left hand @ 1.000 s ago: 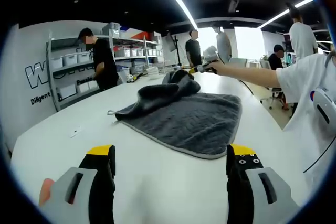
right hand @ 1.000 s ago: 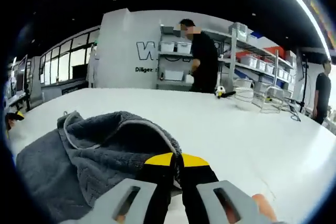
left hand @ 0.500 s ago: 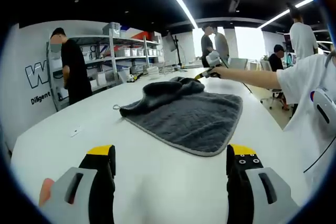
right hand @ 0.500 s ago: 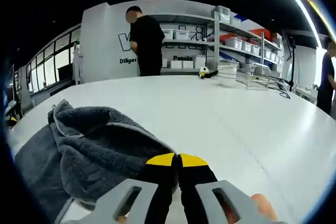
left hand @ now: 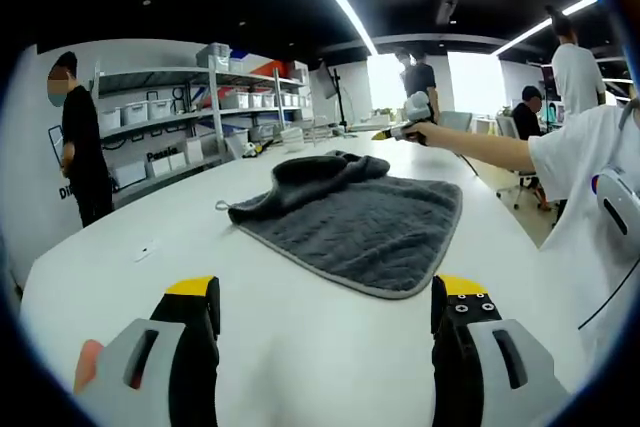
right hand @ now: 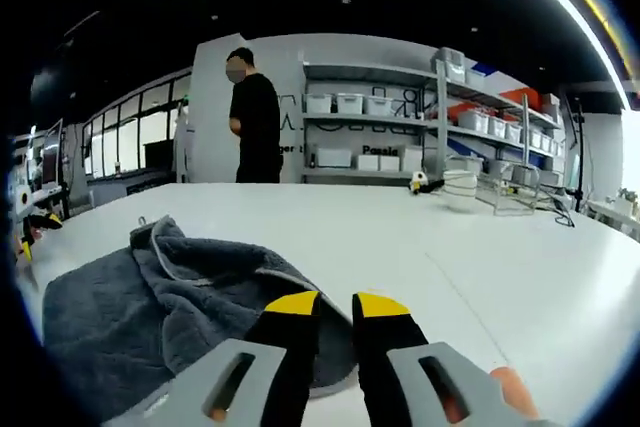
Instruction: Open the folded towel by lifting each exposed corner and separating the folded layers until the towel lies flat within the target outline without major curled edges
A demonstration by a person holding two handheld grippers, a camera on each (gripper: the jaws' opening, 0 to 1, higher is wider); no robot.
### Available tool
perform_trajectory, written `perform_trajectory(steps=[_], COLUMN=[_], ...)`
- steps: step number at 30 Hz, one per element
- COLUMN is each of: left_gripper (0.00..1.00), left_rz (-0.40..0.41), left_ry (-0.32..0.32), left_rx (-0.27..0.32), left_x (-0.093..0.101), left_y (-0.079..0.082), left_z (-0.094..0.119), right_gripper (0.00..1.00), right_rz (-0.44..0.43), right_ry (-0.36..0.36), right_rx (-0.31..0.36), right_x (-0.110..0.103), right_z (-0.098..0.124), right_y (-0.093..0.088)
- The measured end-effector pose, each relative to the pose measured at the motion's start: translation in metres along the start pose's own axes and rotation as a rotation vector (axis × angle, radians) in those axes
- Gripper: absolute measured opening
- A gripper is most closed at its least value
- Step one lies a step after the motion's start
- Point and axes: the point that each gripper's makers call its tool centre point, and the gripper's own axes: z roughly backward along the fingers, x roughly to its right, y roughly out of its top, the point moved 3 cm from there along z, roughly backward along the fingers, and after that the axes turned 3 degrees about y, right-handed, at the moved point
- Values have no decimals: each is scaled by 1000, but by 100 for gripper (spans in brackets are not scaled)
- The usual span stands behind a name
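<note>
A dark grey towel [left hand: 350, 219] lies on the white table [left hand: 300, 347], mostly spread out, with a bunched fold [left hand: 320, 169] at its far end. My left gripper [left hand: 327, 297] hovers open over bare table, well short of the towel's near edge. Across the table, a person's outstretched hand holds my right gripper [left hand: 398, 131] just past the bunched fold. In the right gripper view the towel [right hand: 150, 292] rumples to the left, and its grey-trimmed edge runs under the right gripper [right hand: 333, 304]. The yellow-tipped jaws stand slightly apart with nothing pinched between them.
Shelving with white bins [right hand: 400, 132] lines the far wall, and a person in black [right hand: 255, 122] stands beside it. A wire basket [right hand: 505, 194] and a small yellow-black item [right hand: 420, 184] sit at the table's back. Other people [left hand: 575, 72] stand to the right. A small white scrap [left hand: 143, 250] lies left.
My right gripper's jaws have parted and let go of the towel's fold, which has sunk lower onto the table. The person in black has walked along the shelves. My left gripper has stayed put.
</note>
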Motion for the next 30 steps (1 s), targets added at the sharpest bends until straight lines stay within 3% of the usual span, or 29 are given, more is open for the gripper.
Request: perform_trajectory(steps=[7,10,12,22,30], left_gripper=[86,86,86,86,86], left_rz=[1,3,3,3,12], left_ry=[1,1,1,-2,-6], left_rx=[-3,-3,-5,-3,-14], left_x=[0,0,0,-1,0], left_y=[-1,-2,-2,-1,-5], left_z=[0,0,0,-1,-3], right_gripper=[34,41,51,88,99], right_rz=[165,181,172,199,196], right_ry=[174,222,256,289,303], right_rx=[47,52,65,82,86], right_x=[-58,-76,-89,-127,-142], right_z=[9,12,16,20,13], right_y=[8,5,4,1,-10])
